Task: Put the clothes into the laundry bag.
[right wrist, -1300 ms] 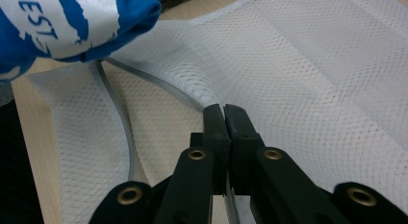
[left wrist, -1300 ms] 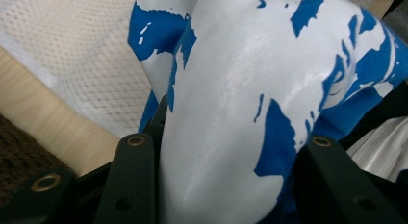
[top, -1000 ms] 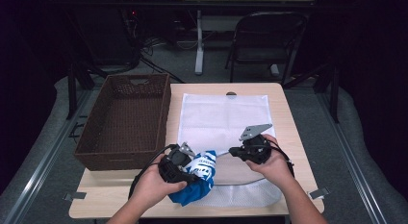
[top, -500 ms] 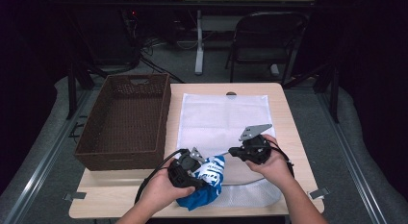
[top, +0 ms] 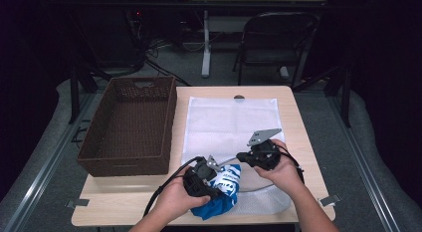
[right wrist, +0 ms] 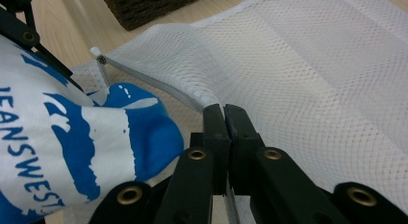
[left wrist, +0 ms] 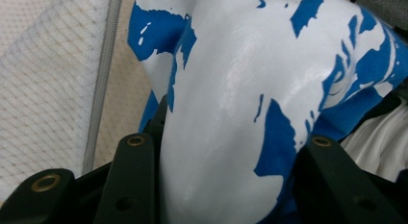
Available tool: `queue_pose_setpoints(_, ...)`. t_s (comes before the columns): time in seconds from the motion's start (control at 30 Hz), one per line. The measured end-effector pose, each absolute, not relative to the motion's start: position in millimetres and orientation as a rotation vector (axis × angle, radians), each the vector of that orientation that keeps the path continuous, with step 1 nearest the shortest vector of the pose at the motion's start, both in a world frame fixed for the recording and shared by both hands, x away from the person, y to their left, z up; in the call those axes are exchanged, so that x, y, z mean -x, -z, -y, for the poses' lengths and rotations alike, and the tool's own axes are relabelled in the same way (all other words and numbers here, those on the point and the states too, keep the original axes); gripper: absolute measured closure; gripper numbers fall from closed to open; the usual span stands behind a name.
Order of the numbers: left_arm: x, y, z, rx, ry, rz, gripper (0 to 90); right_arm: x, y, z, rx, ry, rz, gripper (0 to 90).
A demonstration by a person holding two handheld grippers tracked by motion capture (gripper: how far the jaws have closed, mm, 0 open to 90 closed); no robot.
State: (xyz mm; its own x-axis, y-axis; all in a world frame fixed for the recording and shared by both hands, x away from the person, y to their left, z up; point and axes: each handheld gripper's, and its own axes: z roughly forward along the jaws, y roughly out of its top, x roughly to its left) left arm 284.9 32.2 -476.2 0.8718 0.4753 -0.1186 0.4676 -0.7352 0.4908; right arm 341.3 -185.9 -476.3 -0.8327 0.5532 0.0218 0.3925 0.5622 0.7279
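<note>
Light wooden table (top: 308,142) in a dark room; brown woven basket (top: 130,125) at its left edge. My left gripper (top: 203,175) clamps the blue-and-white printed garment (top: 222,189) at the near edge. My right gripper (top: 249,156) pinches the white mesh zip bag's (top: 231,122) edge, jaws fully together.

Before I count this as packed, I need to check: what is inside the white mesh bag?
The blue and white garment is at the mesh bag mouth, held by the left gripper; the right gripper pinches the bag's zipper edge. How far it is inside cannot be seen.
</note>
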Motion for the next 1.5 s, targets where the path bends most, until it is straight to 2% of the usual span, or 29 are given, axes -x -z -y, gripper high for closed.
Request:
queue_pose_setpoints(0.97,-286.8,494.6,-12.5,-2.499,0.005,-0.679,57.7,-339.9,474.7,185.2,-0.783,-1.135,-2.583,88.3)
queue_pose_setpoints(1.5,-298.8,511.5,-11.1,-2.468,-0.023,-0.775,57.6,-338.3,473.7,184.4,-0.776,-1.134,-2.583,88.3)
